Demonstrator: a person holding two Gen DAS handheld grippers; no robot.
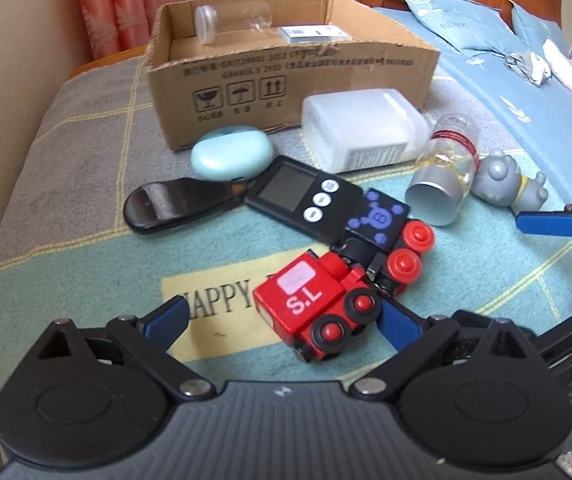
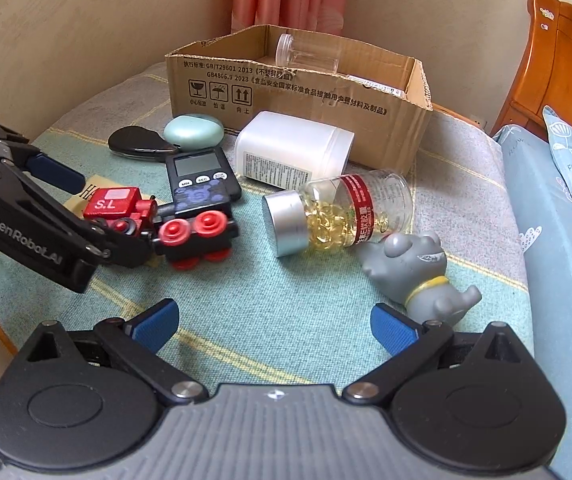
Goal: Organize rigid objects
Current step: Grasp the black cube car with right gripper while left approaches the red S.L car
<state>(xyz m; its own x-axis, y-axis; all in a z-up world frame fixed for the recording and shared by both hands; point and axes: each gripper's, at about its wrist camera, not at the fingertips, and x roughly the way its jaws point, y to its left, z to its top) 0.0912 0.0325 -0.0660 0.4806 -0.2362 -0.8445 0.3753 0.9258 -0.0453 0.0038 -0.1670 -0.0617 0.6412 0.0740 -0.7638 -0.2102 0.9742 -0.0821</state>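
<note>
Clutter crowding my left gripper (image 1: 282, 320): black timer (image 1: 302, 200) and black toy wagon (image 1: 386, 236) touching behind the red toy train (image 1: 318, 304), cardboard box (image 1: 286, 80) beyond, train lying between my spread fingers, right gripper (image 2: 274, 324) also spread, over bare blanket (image 2: 266, 300).

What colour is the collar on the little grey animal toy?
Yellow. The grey animal toy wears a yellow collar, clearest in the right wrist view.
</note>
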